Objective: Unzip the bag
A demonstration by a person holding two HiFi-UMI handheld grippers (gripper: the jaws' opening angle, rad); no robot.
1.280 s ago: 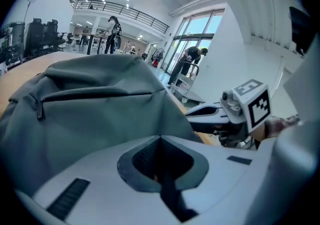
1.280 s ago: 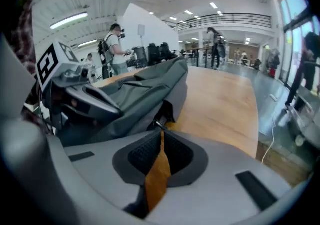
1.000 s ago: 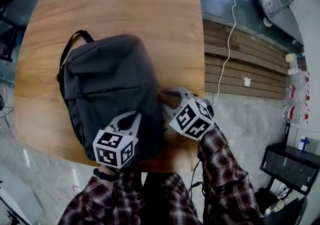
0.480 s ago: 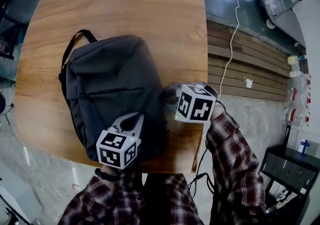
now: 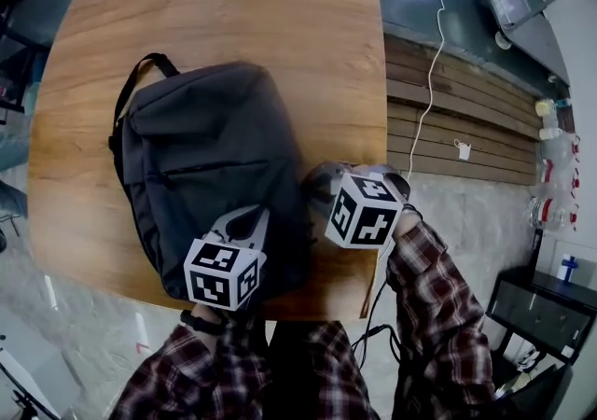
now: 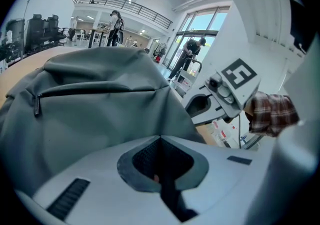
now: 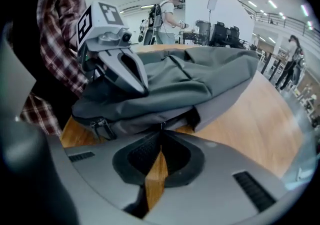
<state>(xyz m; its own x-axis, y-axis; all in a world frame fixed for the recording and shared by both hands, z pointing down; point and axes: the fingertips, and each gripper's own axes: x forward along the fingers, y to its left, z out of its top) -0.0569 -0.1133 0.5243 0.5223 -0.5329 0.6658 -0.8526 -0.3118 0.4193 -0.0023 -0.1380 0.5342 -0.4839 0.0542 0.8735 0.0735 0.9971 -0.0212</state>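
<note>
Backpack (image 5: pixel 210 166), grey, lies flat on the wooden table (image 5: pixel 233 7), straps toward the far side. The left gripper (image 5: pixel 252 217) rests on the bag's near end, jaws pressed together against the fabric. The right gripper (image 5: pixel 315 181) sits at the bag's right edge, jaws closed on a small zipper pull (image 7: pixel 161 125).

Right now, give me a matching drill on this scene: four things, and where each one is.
Things:
1. left claw
2. right claw
3. white cable
4. carry handle

Places:
a. on the floor, right of the table
b. at the backpack's far-left end
c. on top of the backpack, near end
d. tips at the backpack's right side edge

Pairs: 1-c, 2-d, 3-a, 4-b
</note>
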